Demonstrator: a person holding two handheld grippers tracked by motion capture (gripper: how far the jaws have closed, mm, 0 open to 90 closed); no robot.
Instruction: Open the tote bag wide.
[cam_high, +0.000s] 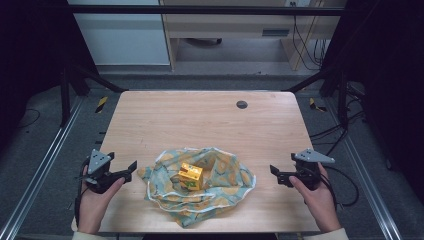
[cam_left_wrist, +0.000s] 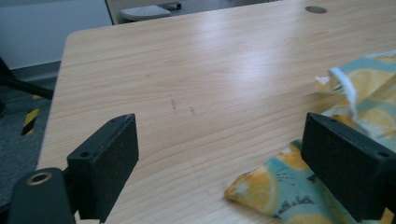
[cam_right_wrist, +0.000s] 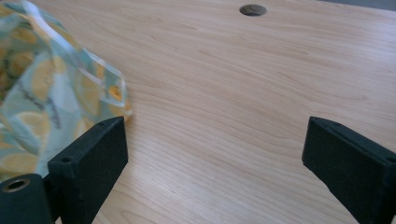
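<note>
While the left gripper (cam_high: 131, 166) waits with its jaws apart and empty just beside the lemon-print cloth (cam_high: 225, 172), the yellow box (cam_high: 191, 176) sits at the cloth's middle on the table (cam_high: 200, 115). The right gripper (cam_high: 274, 171), jaws likewise wide and empty, should probably take its corner level with the left's, lifting evenly.

Light wooden table (cam_high: 165, 115) with rounded corners, dark round grommet (cam_high: 242, 104) at its two o'clock, black frame bars around it, grey floor (cam_high: 40, 145) beyond, cables (cam_high: 305, 45) at one o'clock, pale cabinet (cam_high: 125, 35) at eleven.
</note>
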